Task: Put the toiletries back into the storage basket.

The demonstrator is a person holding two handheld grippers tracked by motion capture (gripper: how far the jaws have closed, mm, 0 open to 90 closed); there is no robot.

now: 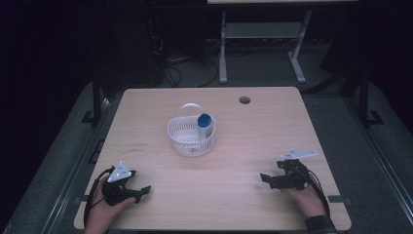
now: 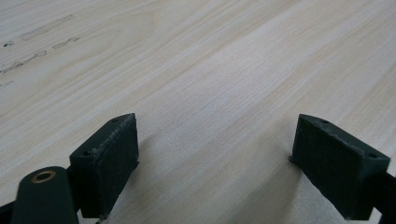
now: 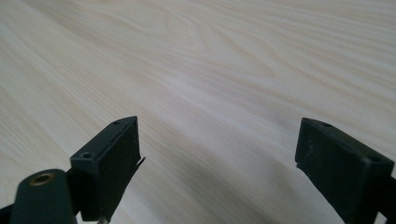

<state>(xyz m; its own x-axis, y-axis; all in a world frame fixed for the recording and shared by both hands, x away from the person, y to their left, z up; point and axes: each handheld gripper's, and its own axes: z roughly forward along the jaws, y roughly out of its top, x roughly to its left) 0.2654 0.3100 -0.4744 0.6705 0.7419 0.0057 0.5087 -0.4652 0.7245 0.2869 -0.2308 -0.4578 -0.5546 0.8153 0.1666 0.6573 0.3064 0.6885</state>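
Note:
A white slotted basket [image 1: 191,138] with a handle stands at the middle of the light wooden table [image 1: 253,126]. A tube with a blue cap [image 1: 204,124] leans inside it at the right. My left gripper [image 1: 141,191] rests low at the front left corner, held by a hand, its jaws wide apart over bare wood [image 2: 215,140]. My right gripper [image 1: 267,179] rests at the front right, also open with nothing between its jaws [image 3: 217,144]. Both point inward toward the table's middle.
A round cable hole [image 1: 244,100] sits near the table's far edge. Behind the table are a white desk frame [image 1: 263,34] and cables on a dark floor. Faint dark marks [image 2: 32,44] streak the wood ahead of my left gripper.

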